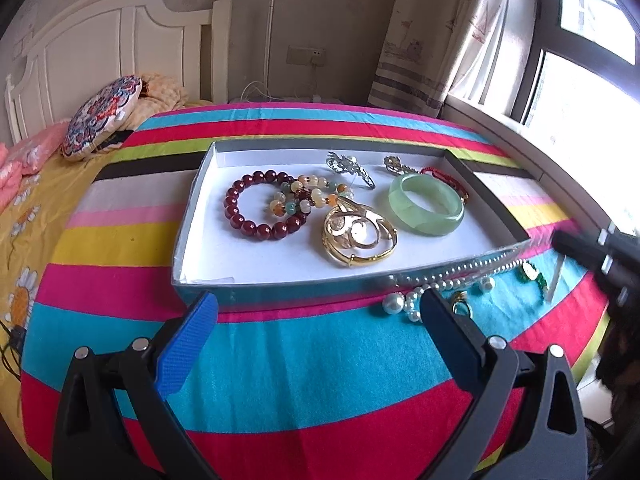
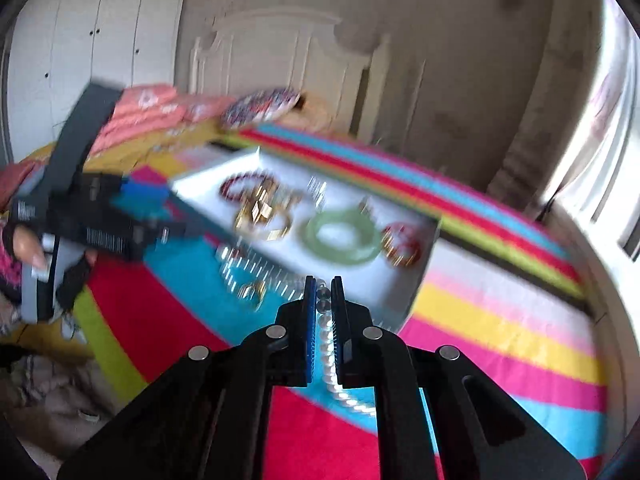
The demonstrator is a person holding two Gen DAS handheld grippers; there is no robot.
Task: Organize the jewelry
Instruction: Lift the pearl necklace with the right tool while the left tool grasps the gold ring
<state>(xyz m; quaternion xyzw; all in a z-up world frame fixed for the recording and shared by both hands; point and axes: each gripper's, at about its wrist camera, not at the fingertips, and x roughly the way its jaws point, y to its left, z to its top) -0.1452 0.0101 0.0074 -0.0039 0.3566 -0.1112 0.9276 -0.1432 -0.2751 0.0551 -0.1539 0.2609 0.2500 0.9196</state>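
Pearl necklace [image 2: 325,344] clamped between the two fingers of the right gripper [image 2: 322,286], white beads trailing down and back from the blue pads. In the left wrist view, rest of the same strand [image 1: 440,280] stretched along the front edge of the box [image 1: 192,216], partly lying on the striped cloth [image 1: 300,360] just outside it. Near the pearls on the cloth, a small gold ring [image 1: 462,305] and a green piece [image 1: 534,274], too small to tell further. Inside the shallow white-lined box: dark red bead bracelet [image 1: 256,206] at left, touching a multicoloured bead bracelet [image 1: 304,198]; gold bangle [image 1: 358,236] in the middle front; pale green bangle [image 1: 426,204] to its right; silver hairpins [image 1: 348,168] and a red cord [image 1: 448,178] along the far side. Left gripper [image 1: 318,304] held low before the box, fingers wide apart with nothing between them. Right wrist view blurred. Bed with cushion [image 1: 102,116] behind at left, curtain and window at right.
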